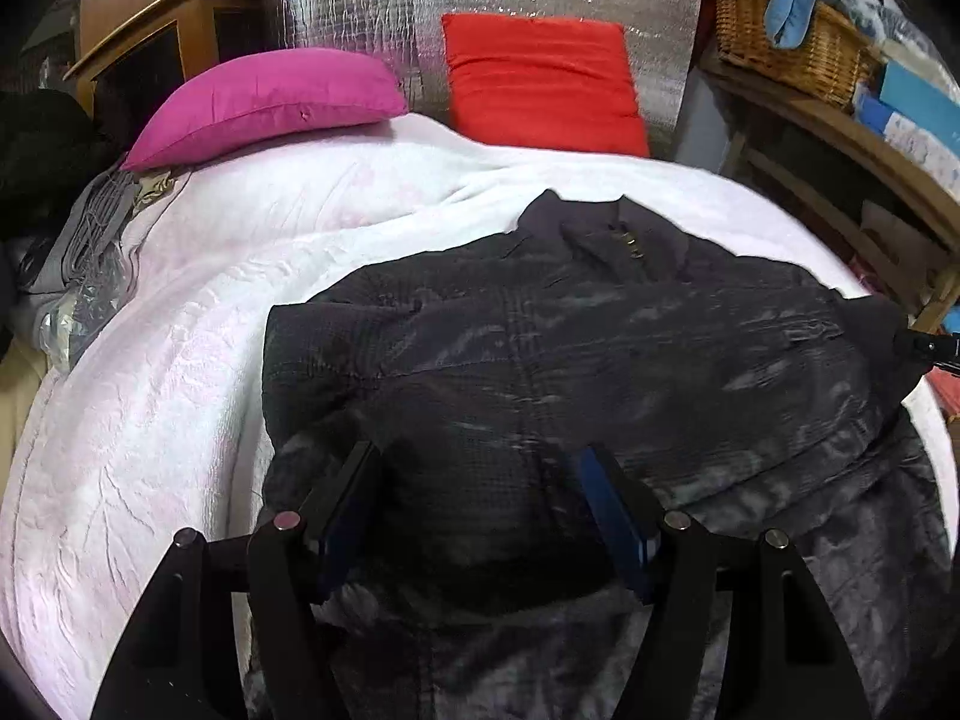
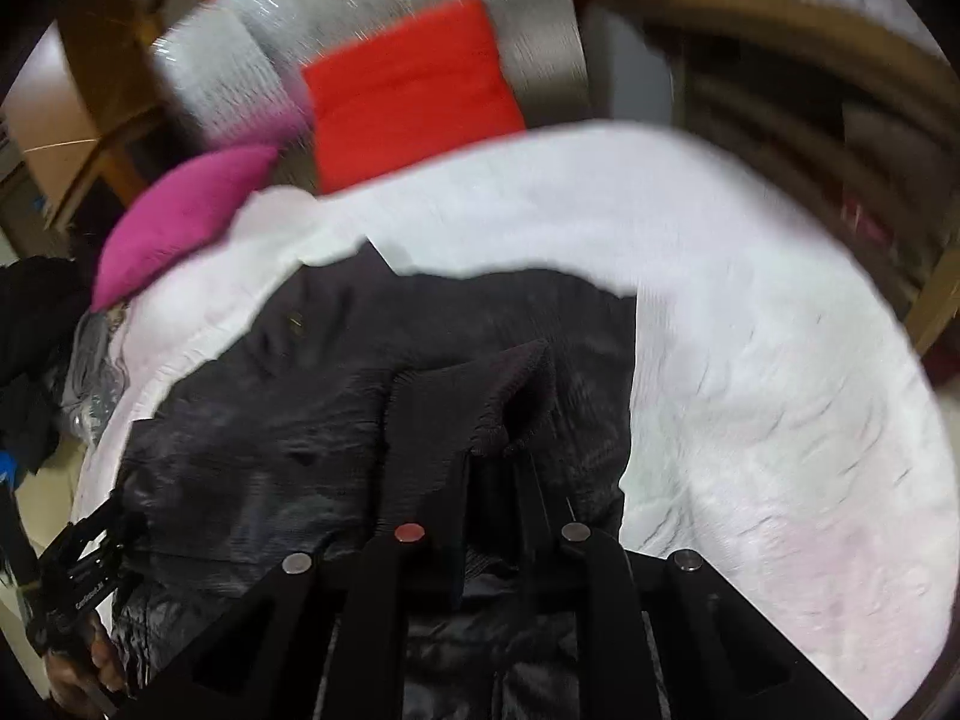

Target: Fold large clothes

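- My work surface is a bed [image 1: 180,396] under a white textured cover, running from 7 o'clock up past the centre of my left-wrist view.
- A dark jacket [image 1: 540,324] lies flat on that cover, filling the middle and reaching toward 5 o'clock.
- A magenta pillow [image 1: 264,102] rests on the cover at 11 o'clock.
- A red cushion [image 1: 540,81] stands at 12 o'clock, at the head of the bed, leaning against silver foil.
- Grey fabric and clear plastic [image 1: 84,276] sit at the bed's edge at 9 o'clock.
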`<state>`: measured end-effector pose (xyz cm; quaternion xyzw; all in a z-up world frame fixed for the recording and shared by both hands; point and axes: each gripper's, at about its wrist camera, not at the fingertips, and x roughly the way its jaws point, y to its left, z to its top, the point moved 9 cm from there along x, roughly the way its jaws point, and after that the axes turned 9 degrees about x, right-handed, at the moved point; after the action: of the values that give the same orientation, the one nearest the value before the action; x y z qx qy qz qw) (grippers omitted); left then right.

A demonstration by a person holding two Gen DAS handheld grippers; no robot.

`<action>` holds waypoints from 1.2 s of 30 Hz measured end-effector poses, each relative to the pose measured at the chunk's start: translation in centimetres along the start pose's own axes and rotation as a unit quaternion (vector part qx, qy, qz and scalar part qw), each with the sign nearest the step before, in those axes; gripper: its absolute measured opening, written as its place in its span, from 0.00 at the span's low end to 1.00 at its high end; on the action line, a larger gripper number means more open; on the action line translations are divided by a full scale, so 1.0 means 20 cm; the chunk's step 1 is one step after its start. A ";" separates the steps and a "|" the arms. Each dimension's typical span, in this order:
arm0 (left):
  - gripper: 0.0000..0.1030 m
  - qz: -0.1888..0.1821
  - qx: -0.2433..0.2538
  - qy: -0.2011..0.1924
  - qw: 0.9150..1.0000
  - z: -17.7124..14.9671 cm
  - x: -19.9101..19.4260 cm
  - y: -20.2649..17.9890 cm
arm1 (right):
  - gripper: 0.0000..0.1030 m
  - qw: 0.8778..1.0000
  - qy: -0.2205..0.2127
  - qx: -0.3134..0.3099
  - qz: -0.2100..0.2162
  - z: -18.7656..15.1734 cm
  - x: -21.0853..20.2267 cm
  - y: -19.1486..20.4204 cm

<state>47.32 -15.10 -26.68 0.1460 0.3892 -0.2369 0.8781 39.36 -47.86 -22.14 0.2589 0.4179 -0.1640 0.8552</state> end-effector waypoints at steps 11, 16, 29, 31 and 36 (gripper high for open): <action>0.68 0.020 0.048 0.029 0.998 -0.06 0.09 -0.09 | 0.18 0.994 0.081 0.071 -0.028 -0.08 0.24 -0.23; 0.68 0.004 -0.007 -0.006 1.000 0.00 0.00 0.03 | 0.76 0.995 -0.003 0.096 -0.023 0.07 0.03 -0.28; 0.86 0.092 -0.071 0.065 0.991 -0.11 0.19 0.24 | 0.68 0.998 -0.001 -0.044 -0.040 -0.09 0.14 0.10; 0.86 0.088 -0.069 0.065 0.992 -0.12 0.19 0.24 | 0.66 0.996 0.044 -0.054 -0.056 -0.17 0.25 0.10; 0.85 0.077 -0.064 0.064 0.993 -0.11 0.17 0.25 | 0.63 0.995 0.068 -0.051 -0.060 -0.21 0.31 0.07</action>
<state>50.44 -10.94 -30.32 0.1337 0.4463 -0.1338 0.8746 41.14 -44.80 -28.87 0.1999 0.4980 -0.1752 0.8254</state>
